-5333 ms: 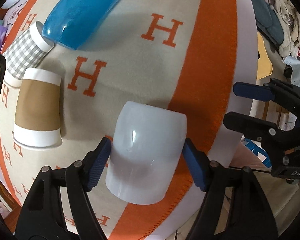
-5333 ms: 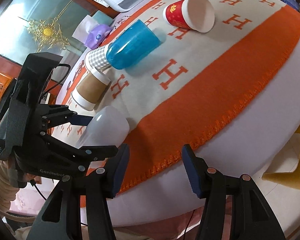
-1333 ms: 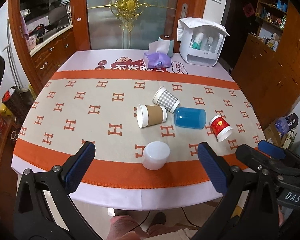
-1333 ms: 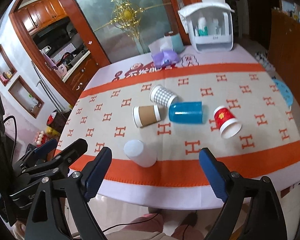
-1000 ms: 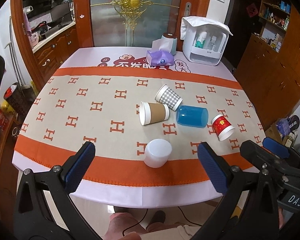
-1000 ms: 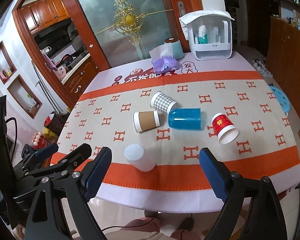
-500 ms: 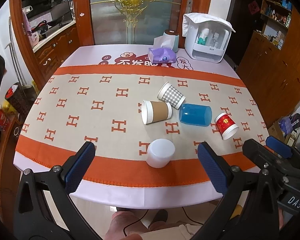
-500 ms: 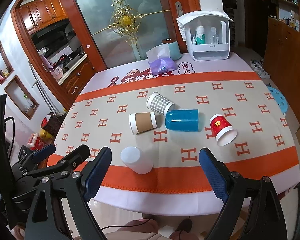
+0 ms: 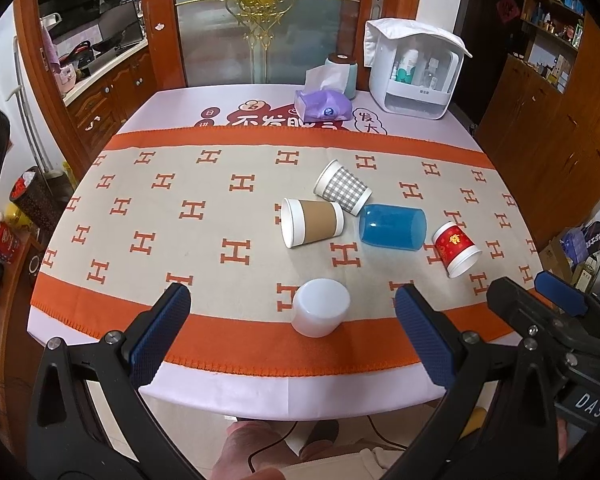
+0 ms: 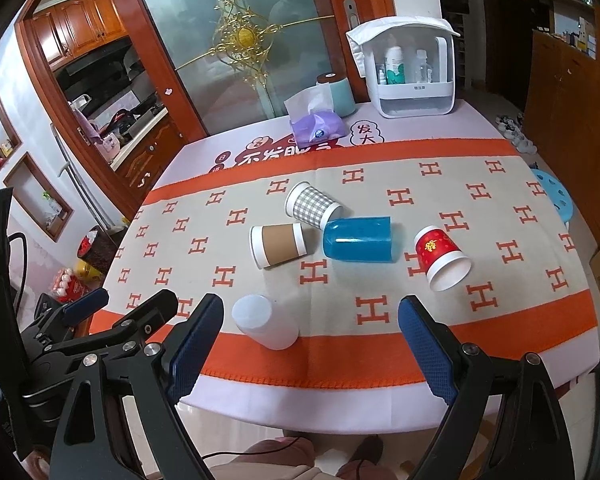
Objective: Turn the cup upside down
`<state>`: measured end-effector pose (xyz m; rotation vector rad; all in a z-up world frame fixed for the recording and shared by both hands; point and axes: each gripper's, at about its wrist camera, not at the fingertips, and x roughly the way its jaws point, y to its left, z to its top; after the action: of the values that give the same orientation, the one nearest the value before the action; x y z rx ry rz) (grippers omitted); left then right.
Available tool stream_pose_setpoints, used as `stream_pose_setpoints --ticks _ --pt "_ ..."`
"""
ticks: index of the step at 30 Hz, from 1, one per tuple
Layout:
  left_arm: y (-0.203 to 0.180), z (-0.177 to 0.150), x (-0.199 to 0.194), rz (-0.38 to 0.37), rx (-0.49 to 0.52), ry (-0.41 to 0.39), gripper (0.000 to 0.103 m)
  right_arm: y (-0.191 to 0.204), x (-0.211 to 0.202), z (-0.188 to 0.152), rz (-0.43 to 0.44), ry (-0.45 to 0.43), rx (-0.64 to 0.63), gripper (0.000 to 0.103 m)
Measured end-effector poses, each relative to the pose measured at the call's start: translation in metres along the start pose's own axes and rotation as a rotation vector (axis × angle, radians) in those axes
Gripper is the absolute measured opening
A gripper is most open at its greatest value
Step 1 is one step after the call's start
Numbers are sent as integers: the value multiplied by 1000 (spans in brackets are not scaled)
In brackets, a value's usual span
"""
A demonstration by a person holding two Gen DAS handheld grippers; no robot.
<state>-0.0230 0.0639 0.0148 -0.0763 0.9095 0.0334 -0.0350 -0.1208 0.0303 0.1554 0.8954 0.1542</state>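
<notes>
Five cups (image 9: 320,307); one tissue pack (image 9: 323,105); one organizer (image 9: 414,70); one canister (image 9: 342,73)

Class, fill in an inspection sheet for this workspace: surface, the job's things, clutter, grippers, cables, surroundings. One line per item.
Surface: table covered by an orange and beige H-pattern cloth.
Job's things: white cup standing upside down near the front edge; brown cup, checked cup, blue cup and red cup lying on their sides.
Clutter: purple tissue pack, teal canister, white organizer at the far edge.
Grippers: left gripper open, holding nothing; right gripper open, holding nothing.
Cables: thin cable on the floor under the table.
Surroundings: glass door, wooden cabinets.
</notes>
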Motion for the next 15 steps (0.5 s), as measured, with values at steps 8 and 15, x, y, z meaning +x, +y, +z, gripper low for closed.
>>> stream_pose_setpoints --ticks 8,15 --pt "2 0 2 1 0 5 101 0 1 1 -1 1 -1 90" --pt "4 -3 9 2 2 15 101 -3 5 0 -3 6 0 90"
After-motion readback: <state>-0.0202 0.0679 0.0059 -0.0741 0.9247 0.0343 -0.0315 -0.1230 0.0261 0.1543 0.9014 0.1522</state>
